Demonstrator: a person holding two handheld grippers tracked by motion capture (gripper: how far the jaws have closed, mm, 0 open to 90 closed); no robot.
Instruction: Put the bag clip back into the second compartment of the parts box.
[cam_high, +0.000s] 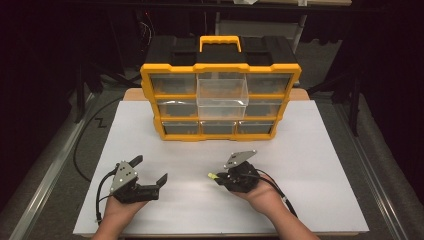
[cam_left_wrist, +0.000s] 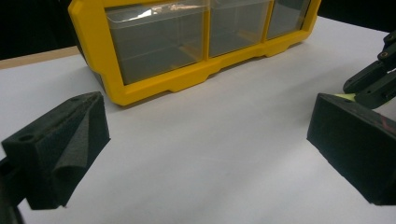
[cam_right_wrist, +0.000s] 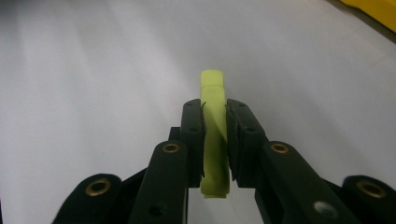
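The right hand-held gripper (cam_right_wrist: 215, 135) is clamped on a small yellow-green piece (cam_right_wrist: 215, 140), which stands pinched between the pads with its rounded tip poking out just beyond the jaws and its lower end hanging below them. It looks light, stiff and smooth (plastic, probably), so it could pivot or slip; a hold across the flat sides near its middle, as now, seems soundest. The left hand-held gripper (cam_high: 150, 172) rests beside it with jaws spread wide and nothing between them. Beyond both, well apart across the white counter (cam_high: 310, 165), stands a yellow organizer (cam_high: 220, 137), its top middle clear drawer (cam_high: 222, 95) pulled out. No brand, label or writing is legible anywhere.
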